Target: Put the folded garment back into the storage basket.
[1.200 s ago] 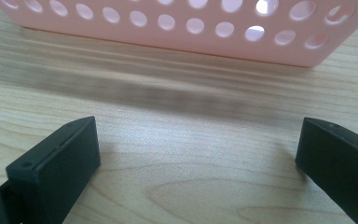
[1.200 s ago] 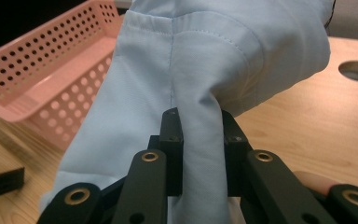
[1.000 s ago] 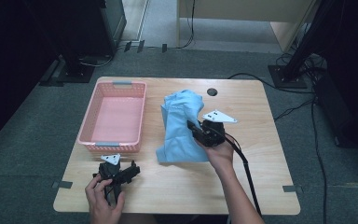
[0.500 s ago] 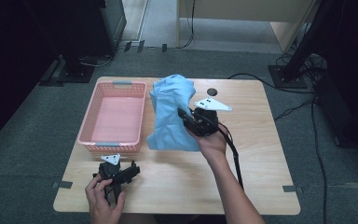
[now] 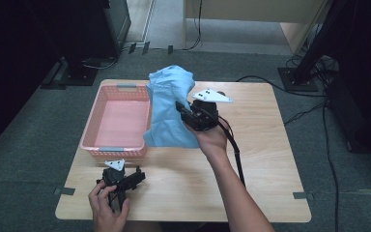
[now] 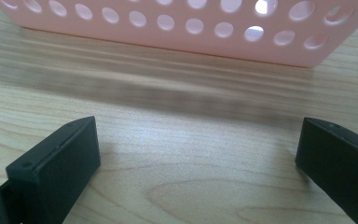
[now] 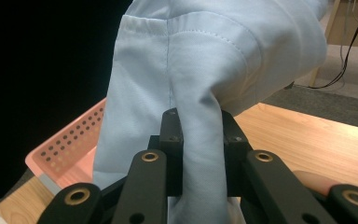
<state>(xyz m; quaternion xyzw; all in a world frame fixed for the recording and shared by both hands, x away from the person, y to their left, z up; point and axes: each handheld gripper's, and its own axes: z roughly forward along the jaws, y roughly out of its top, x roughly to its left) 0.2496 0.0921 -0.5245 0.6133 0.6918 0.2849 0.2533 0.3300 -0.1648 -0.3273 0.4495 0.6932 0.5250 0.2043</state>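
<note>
Right gripper (image 5: 182,112) is clamped on a fold of the light blue garment (image 5: 169,108), looks like a shirt or work top. In the right gripper view the fabric (image 7: 200,93) is bunched tight between the two black jaws, pinched flat. The cloth is lifted, hanging in the air over the middle of the wooden table (image 5: 265,159), its left edge draping just over the right rim of the pink perforated basket (image 5: 117,121); its lower hem seems to brush the tabletop, hard to say for sure. The basket looks empty inside.

Left gripper (image 5: 121,180) sits at the near left edge of the table, jaws wide apart, nothing between them. The left gripper view has bare wood and the basket's near wall (image 6: 186,28) just ahead.

Step in hand, as I read it: carrying the garment toward the basket, mid-transfer. Next move likely needs the right hand to swing further left so the bulk of the cloth is above the basket's opening, then lower and release. The trailing hem could catch on the rim or stay outside, so the left gripper may have to tuck it in.
</note>
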